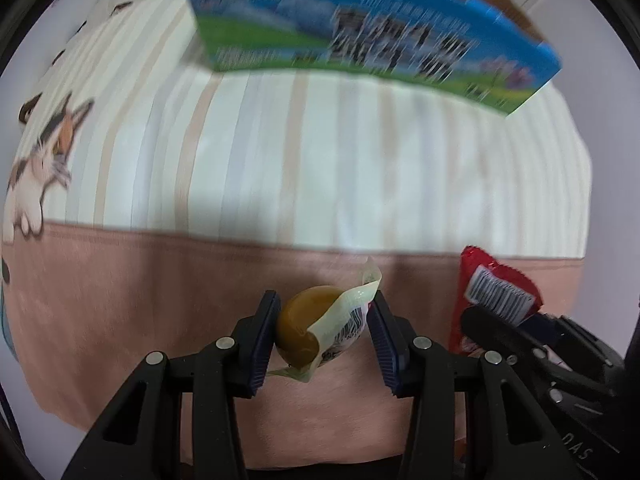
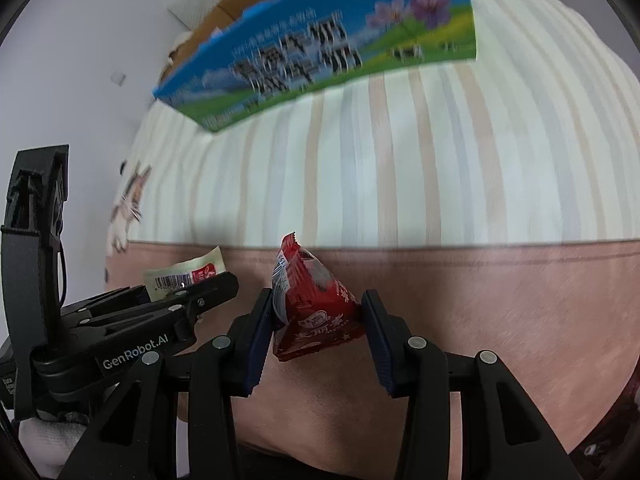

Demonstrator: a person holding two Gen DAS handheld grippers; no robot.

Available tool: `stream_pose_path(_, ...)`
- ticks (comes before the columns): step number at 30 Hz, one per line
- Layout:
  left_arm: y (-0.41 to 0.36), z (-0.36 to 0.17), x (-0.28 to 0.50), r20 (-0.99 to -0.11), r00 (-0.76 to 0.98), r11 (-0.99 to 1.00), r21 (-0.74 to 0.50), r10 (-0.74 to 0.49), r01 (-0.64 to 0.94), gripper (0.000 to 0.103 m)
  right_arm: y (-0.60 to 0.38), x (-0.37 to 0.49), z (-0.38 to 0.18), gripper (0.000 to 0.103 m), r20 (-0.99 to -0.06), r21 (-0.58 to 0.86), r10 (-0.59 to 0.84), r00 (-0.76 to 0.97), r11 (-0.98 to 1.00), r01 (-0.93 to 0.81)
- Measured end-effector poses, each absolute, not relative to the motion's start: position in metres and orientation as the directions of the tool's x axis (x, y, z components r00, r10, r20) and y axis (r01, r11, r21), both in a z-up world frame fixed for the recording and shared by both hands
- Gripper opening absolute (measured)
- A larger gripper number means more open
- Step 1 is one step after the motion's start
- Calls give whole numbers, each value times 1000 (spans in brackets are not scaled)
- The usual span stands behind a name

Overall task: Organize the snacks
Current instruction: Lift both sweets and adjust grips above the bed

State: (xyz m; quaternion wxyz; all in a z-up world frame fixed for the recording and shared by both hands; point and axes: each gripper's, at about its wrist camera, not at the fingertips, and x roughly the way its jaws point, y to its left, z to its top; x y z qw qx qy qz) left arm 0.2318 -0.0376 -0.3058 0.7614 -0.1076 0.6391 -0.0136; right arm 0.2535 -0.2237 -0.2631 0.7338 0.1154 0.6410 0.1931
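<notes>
The left gripper [image 1: 324, 332] clamps a clear-wrapped amber jelly snack [image 1: 308, 326]; the right gripper [image 2: 316, 322] clamps a red foil snack packet [image 2: 316, 316]. Both are held above the pink-and-striped cloth [image 1: 280, 160]. The far blue-green printed carton [image 1: 360, 36] is blurred, its print unreadable.

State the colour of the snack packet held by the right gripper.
Red packet, clearest in the right wrist view.

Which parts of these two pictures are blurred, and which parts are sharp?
Left wrist view: the blue box is smeared by motion blur, its print unreadable, while the left gripper and its yellow snack packet look sharp. Right wrist view: the box is again streaked; the right gripper and red snack packet are sharp.
</notes>
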Motion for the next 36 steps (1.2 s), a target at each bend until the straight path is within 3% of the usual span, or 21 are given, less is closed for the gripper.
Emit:
stream_pose_path(15,-37,-190,336,-903,376,975,-222,-208,6,41,-239,361,-157,46,-812,460,496,308,868,-185)
stream_pose_path(17,-37,-184,353,-902,387,979,-201,-191,13,42,-233,378,-158,46,-824,456,502,264,863,-217)
stream_pose_path(19,-30,-190,361,-910,374,981,-192,-180,5,42,-234,384,-167,51,-833,464,503,229,862,-205)
stream_pose_path(20,-27,-194,362,-916,362,982,-188,-175,0,42,-232,383,-177,60,-858,434,473,201,876,-211)
stream_pose_path(21,-24,-202,361,-923,347,983,-182,-168,-7,42,-232,380,-188,81,-884,394,433,178,894,-216)
stream_pose_path(22,-22,-211,357,-939,299,983,-182,-169,-18,42,-232,376,-204,85,-902,370,404,154,905,-210)
stream_pose_path(30,-7,-326,297,-980,66,971,-194,-187,-140,42,-234,335,-297,85,-920,385,390,19,914,-125)
stream_pose_path(34,-9,-353,281,-984,34,972,-178,-174,-152,42,-220,323,-319,85,-938,339,346,27,929,-151)
stream_pose_path(36,-10,-356,279,-986,44,975,-166,-161,-149,41,-215,320,-323,79,-950,297,309,52,940,-165)
